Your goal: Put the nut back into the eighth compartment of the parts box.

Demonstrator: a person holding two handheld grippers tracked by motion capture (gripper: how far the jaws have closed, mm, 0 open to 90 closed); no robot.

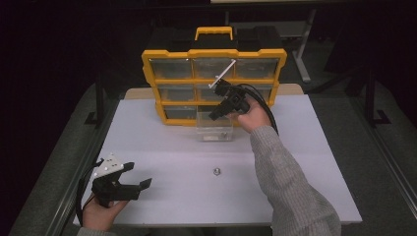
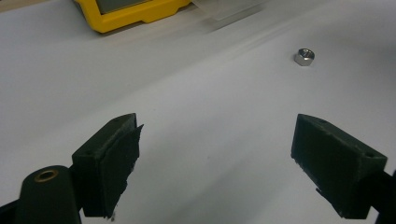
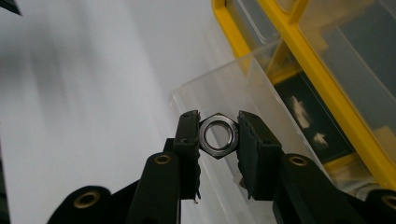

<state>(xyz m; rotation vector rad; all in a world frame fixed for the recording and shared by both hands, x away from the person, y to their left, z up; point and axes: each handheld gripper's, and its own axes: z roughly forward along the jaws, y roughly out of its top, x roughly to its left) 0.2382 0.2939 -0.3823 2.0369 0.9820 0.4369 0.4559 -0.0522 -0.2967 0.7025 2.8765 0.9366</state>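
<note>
A: Start at the left. What is the left gripper (image 1: 132,178) doing?

B: It rests low on the white table (image 1: 162,162), well off to the near left of the yellow organiser (image 1: 213,81). Its jaws stand wide apart with nothing between them. A loose hex nut (image 1: 216,171) lies on the table in front of the organiser, apart from that gripper.

A: And further right?

B: The right gripper (image 3: 218,136) pinches a held nut (image 3: 218,135). It is a plain steel hexagon, dull silver, with a round threaded bore. Two opposite flats sit against the pads.

A: Which way does it point?

B: The bore faces straight back along the jaws toward that gripper's camera, so you look through the hole. The nut is flat, and its wide face stands across the jaws.

A: Where is it?

B: Just in front of the organiser, above the clear drawer (image 1: 214,126) pulled out from the bottom row
</note>
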